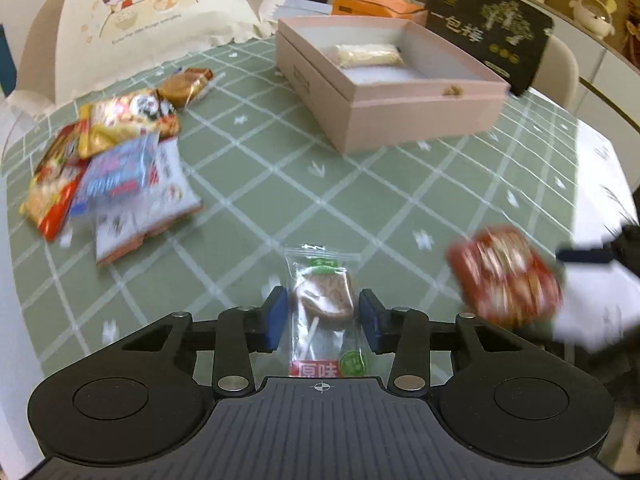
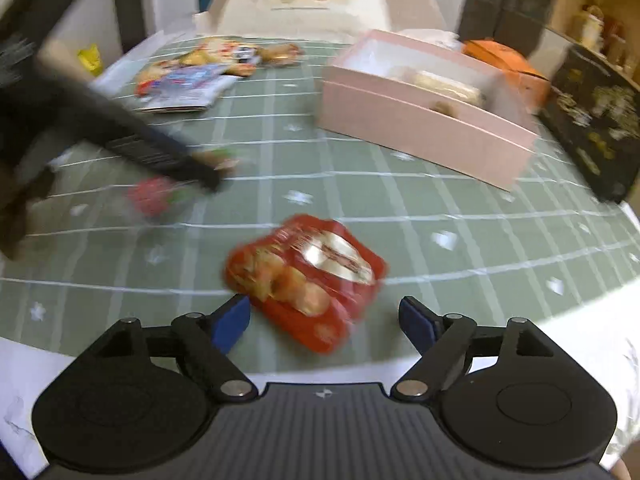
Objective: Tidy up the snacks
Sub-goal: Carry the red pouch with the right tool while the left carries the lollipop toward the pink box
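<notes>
On the table's green checked cloth [image 1: 280, 184], the left tool [image 1: 322, 320] straddles a clear-wrapped brown lollipop [image 1: 325, 296], its blue pads spread just clear of the wrapper. The right tool [image 2: 324, 320] stands wide apart around a red crinkled snack packet [image 2: 308, 280]. An open pink cardboard box [image 1: 384, 112] sits beyond.

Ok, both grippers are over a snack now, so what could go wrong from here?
1. The left gripper straddles the clear-wrapped lollipop; its pads may catch only slippery film, so it could slide out.
2. The red crinkly snack packet sits off-centre, toward the right gripper's left finger, so closing may only nudge it.
3. The pink open cardboard box has tall walls a carried packet could clip.
</notes>
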{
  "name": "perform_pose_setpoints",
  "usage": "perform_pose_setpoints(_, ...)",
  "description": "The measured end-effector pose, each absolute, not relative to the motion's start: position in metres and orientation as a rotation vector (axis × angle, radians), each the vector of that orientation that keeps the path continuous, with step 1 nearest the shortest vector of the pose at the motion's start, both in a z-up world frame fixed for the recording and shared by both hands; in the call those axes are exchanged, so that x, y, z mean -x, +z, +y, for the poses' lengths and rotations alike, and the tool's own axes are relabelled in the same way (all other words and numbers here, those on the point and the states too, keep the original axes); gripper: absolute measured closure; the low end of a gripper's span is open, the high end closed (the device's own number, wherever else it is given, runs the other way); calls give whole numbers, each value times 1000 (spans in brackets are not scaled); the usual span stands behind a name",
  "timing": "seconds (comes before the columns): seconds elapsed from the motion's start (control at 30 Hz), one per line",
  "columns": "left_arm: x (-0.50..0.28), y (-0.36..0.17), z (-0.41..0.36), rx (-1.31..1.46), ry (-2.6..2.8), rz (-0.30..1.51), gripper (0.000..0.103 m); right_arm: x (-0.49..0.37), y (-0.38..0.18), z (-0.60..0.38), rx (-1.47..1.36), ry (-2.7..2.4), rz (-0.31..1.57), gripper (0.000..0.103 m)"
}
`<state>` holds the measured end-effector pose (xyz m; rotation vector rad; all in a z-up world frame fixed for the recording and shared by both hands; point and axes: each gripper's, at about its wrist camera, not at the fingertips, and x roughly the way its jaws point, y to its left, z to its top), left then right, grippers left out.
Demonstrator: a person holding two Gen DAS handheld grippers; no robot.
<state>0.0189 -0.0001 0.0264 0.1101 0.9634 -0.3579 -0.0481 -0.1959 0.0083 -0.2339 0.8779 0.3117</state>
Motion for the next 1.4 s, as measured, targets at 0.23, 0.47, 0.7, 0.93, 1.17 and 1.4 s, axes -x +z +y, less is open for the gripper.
perform_pose_setpoints(0.23, 7, 26, 3, -61, -365, 951, 57, 30, 13, -223, -23, 283, 945, 22)
perform_pose_setpoints(0.47, 2, 27, 0, -77, -364, 977, 57, 8, 15, -182, 105, 204, 936, 39)
perform_pose_setpoints(0.7, 2, 26, -5, -100, -352, 968, 57, 6, 51, -215, -23, 303, 922, 82)
perform_pose_setpoints(0.93, 3, 25, -5, -96, -348, 961, 57, 20, 32, -219, -33, 268, 947, 46)
perform_pose_setpoints(1.17, 9, 24, -8, -119, -343, 933, 56, 11, 19, -186, 69, 264, 910, 28)
perform_pose_setpoints(1.4, 5, 26, -3, -82, -358, 962, 57, 14, 14, -177, 326, 408, 843, 21)
